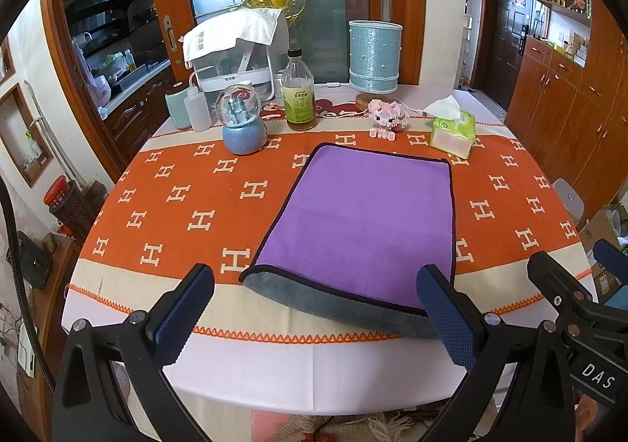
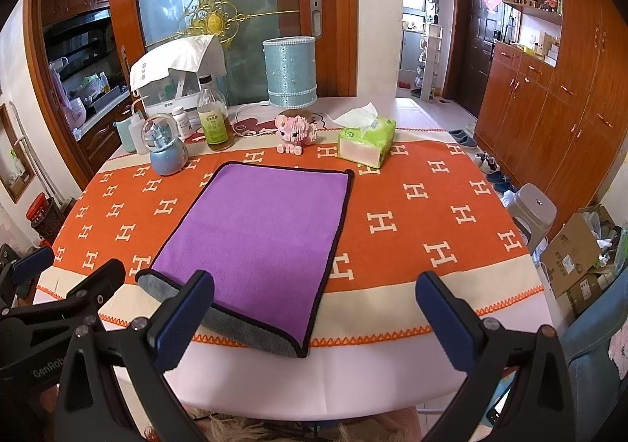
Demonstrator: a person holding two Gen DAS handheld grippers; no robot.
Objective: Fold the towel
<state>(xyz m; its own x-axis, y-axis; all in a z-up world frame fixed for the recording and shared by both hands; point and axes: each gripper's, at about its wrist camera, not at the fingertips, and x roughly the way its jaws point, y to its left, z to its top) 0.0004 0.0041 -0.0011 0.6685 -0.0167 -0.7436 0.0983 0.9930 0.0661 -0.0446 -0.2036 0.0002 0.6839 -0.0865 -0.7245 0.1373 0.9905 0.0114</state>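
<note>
A purple towel (image 1: 365, 218) with dark piping lies folded once on the orange patterned tablecloth (image 1: 176, 202); its grey underside shows along the near edge. It also shows in the right wrist view (image 2: 259, 238). My left gripper (image 1: 314, 308) is open and empty, held above the table's near edge, just short of the towel's near edge. My right gripper (image 2: 314, 308) is open and empty, in front of the towel's near right corner. Each gripper shows at the edge of the other's view.
Along the table's far side stand a snow globe (image 1: 241, 120), a bottle (image 1: 300, 89), a pink brick figure (image 1: 384, 118), a tissue pack (image 1: 453, 130), a blue lamp (image 1: 375, 57) and a white covered appliance (image 1: 235, 53). A grey stool (image 2: 533, 210) and boxes (image 2: 577, 253) stand at the right.
</note>
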